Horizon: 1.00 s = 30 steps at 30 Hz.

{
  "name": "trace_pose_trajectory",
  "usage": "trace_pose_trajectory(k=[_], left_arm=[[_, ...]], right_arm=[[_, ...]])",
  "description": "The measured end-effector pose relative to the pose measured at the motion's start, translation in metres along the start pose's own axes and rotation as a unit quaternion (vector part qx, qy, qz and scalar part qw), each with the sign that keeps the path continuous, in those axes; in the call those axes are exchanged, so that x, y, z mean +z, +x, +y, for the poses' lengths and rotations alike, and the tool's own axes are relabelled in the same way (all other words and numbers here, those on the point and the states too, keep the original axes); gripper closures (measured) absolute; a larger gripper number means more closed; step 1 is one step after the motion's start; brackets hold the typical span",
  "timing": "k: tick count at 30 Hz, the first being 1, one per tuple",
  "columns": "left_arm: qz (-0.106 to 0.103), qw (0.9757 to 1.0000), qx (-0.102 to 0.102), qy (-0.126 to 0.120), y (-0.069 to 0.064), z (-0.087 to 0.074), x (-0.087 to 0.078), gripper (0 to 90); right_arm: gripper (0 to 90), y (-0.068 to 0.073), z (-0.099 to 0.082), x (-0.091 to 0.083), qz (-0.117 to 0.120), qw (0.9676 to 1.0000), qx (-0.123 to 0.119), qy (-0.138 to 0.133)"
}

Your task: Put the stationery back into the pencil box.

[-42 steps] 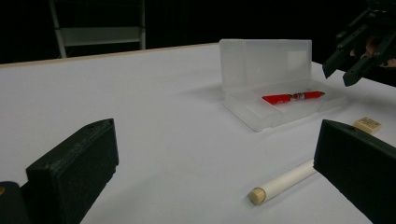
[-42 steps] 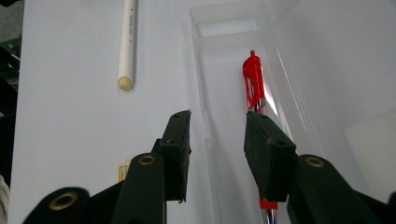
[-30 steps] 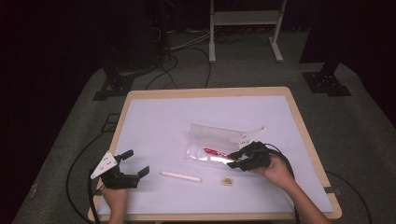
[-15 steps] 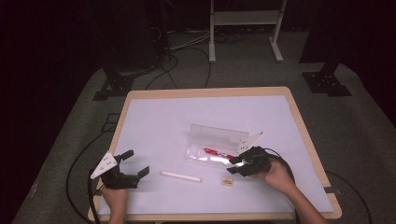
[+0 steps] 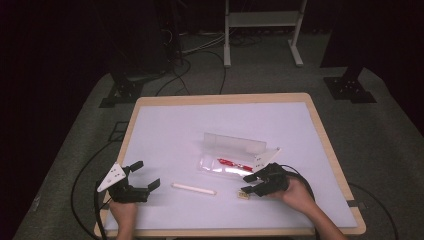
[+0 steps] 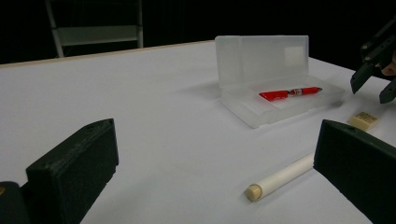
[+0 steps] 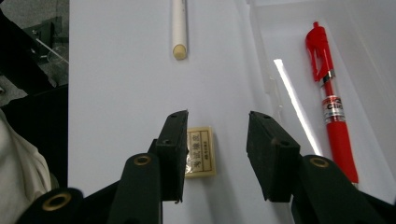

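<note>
While the left gripper waits open at the near left, the right gripper has shifted from the case toward the eraser. Its jaws have just been opening, with nothing clamped; the eraser lies below the left jaw, partly covered. The red pen already lies in the case, so the eraser seems next. The white pen rests left of the eraser. The eraser's print is unreadable.

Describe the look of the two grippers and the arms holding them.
Each hand holds a black gripper with two blocky, flat-faced jaws: left gripper, right gripper. Each carries a pale three-cornered plate on top and trails a black cable. Brass-coloured pivot rings show at the jaw bases in the right gripper view. The forearms are bare, no sleeves in view.
</note>
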<state>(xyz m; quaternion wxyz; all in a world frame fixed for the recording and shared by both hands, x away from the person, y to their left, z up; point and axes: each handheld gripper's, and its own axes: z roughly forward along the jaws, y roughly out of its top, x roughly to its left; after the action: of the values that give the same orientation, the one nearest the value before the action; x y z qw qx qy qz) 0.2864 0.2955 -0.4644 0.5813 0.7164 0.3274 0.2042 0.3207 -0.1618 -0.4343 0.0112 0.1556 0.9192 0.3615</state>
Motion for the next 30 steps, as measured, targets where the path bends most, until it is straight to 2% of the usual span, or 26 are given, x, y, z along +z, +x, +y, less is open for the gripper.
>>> trace_pose_trajectory(k=[3,17,30], left_arm=[[0.000,1.0000,0.000,0.001,0.000,0.000,0.000,0.0],[-0.002,1.0000,0.000,0.000,-0.001,0.000,0.000,0.0],[-0.003,1.0000,0.001,0.000,-0.001,0.000,0.000,0.0]], right_arm=[[57.1,0.001,-0.001,0.001,0.001,1.0000,-0.005,0.001],[55.8,0.007,-0.012,0.010,0.006,1.0000,0.005,0.005],[58.7,0.010,-0.014,0.018,0.008,0.9997,-0.005,0.021]])
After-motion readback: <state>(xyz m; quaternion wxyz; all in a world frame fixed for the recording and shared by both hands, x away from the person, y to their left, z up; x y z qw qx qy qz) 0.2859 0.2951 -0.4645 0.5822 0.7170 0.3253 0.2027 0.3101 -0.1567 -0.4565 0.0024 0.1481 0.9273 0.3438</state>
